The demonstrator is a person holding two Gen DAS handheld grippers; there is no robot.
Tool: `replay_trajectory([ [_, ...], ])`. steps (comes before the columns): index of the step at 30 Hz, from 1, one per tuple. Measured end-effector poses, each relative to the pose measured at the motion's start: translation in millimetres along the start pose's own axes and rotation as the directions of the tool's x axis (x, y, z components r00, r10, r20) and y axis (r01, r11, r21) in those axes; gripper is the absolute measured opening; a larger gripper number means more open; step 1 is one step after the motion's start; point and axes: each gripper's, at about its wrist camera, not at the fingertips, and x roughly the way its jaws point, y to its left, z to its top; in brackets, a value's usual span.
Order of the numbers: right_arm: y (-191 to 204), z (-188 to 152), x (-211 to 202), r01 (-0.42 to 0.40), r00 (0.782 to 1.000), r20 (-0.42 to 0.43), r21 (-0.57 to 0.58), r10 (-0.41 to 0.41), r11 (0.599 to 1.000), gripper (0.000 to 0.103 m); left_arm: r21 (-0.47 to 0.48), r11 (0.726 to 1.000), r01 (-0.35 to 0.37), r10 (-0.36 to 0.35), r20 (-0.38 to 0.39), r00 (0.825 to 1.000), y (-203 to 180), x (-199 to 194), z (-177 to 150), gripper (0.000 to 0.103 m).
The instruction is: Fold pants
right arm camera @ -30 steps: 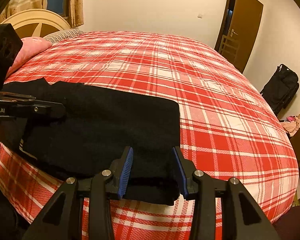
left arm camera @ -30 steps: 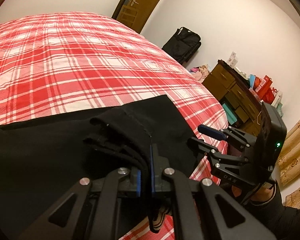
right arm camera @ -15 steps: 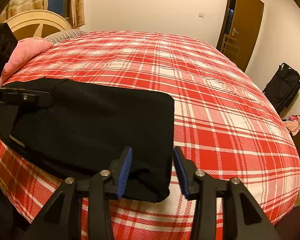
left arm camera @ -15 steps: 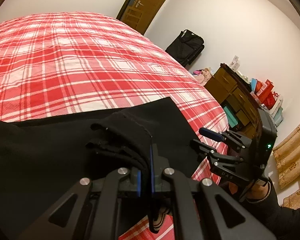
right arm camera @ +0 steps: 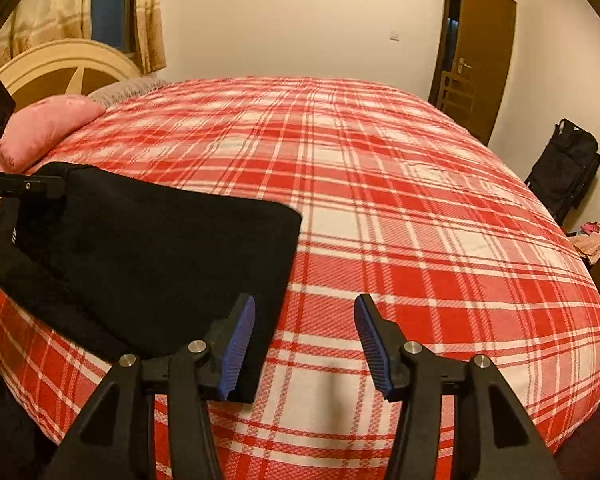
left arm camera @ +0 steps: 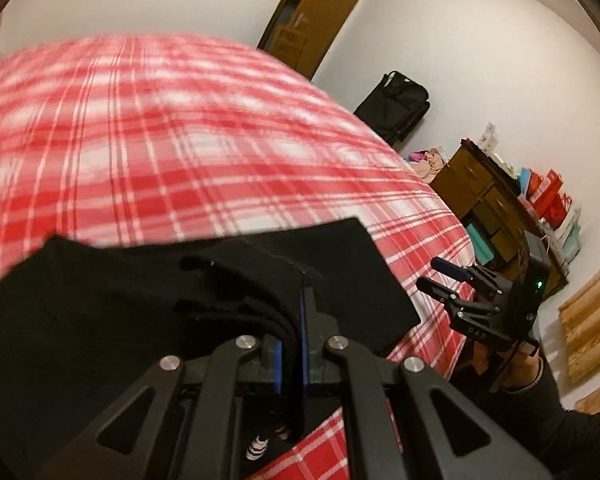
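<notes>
We pinch the black pants (left arm camera: 148, 304) in our left gripper (left arm camera: 300, 320) — our right gripper (right arm camera: 304, 340) spread wide, empty, above the plaid bed (right arm camera: 420, 220).

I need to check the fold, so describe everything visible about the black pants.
The black pants look like soft, matte knit fabric, folded into a flat slab lying on the red plaid bedspread near its front edge. One corner ends squarely toward the bed's middle. A bunched, layered edge is pinched in the shut left hand-held gripper. The right hand-held gripper is open, holding nothing, with one finger over the fabric's near corner.
</notes>
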Motion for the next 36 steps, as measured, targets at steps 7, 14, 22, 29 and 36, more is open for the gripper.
replay_trajectory([
  [7, -0.3, -1.7, 3.3, -0.010, 1.000, -0.002, -0.002, 0.010, 1.000, 0.053, -0.077, 0.996, 0.037, -0.037, 0.006, 0.999, 13.1, -20.8, -3.5, 0.006],
  [14, 7.4, -2.1, 5.6, -0.032, 0.999, -0.003, -0.016, 0.032, 0.999, 0.053, -0.081, 0.996, -0.029, 0.028, -0.006, 1.000, 28.6, -25.3, -12.8, 0.006],
  [22, 39.4, -5.5, 8.6, -0.093, 0.996, -0.022, -0.121, 0.091, 0.988, 0.053, 0.130, 0.976, -0.176, 0.172, 0.041, 0.984, 18.0, -15.9, -30.3, 0.006],
  [29, 45.8, -10.5, 15.5, -0.094, 0.995, -0.053, -0.143, 0.087, 0.985, 0.053, 0.053, 0.987, -0.149, 0.150, -0.025, 0.988, 55.7, 6.4, -40.3, 0.019],
  [36, 46.3, -11.7, 19.3, -0.094, 0.995, -0.059, -0.141, 0.086, 0.986, 0.053, -0.153, 0.988, 0.017, -0.004, 0.087, 0.996, 84.1, -19.1, -27.7, 0.059],
])
